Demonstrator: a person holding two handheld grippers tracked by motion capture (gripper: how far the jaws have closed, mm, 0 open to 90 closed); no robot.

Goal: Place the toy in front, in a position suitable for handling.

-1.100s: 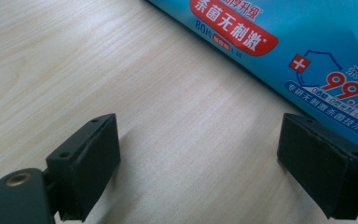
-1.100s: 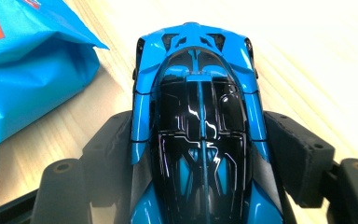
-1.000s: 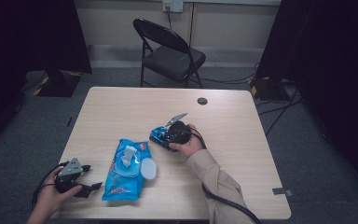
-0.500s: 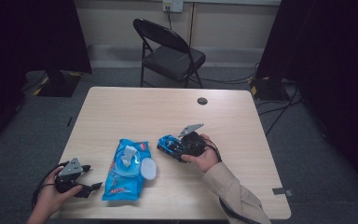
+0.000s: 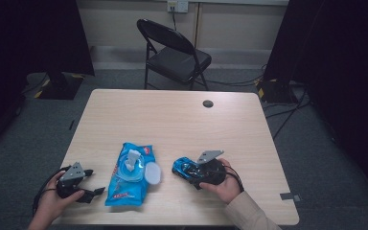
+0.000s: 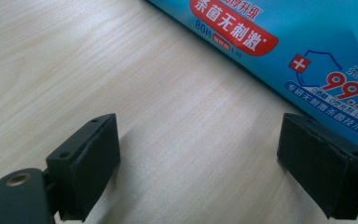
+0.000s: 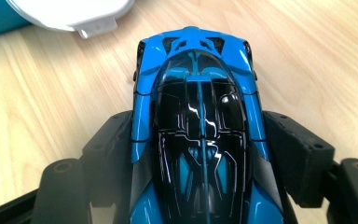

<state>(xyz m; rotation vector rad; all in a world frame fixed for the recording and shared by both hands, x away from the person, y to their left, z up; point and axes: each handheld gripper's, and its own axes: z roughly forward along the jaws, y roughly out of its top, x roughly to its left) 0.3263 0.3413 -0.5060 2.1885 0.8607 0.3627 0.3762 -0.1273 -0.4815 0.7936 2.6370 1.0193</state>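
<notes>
Nearest, at the front left corner of the tabletop (image 5: 172, 120): left gripper (image 5: 92, 190) in a hand (image 5: 52, 203), resting low, fingers (image 6: 88, 163) spread wide and released, bare wood between them, one pad just beside the edge of the blue wet-wipes pack (image 6: 307, 51). Front right: right gripper (image 5: 191, 172) in the other hand (image 5: 223, 184), fingers (image 7: 293, 154) clenched on the flanks of a blue toy sports car (image 7: 198, 121), glossy black canopy up, nose pointing toward the pack's open white lid (image 7: 74, 14). Between the two grippers: wet-wipes pack (image 5: 129, 175) lying flat, lid (image 5: 152, 173) flipped open, a wipe sticking up. Farther back: round cable hole (image 5: 208, 103) near the far edge. Beyond the tabletop: black folding chair (image 5: 175, 52) on grey carpet.
</notes>
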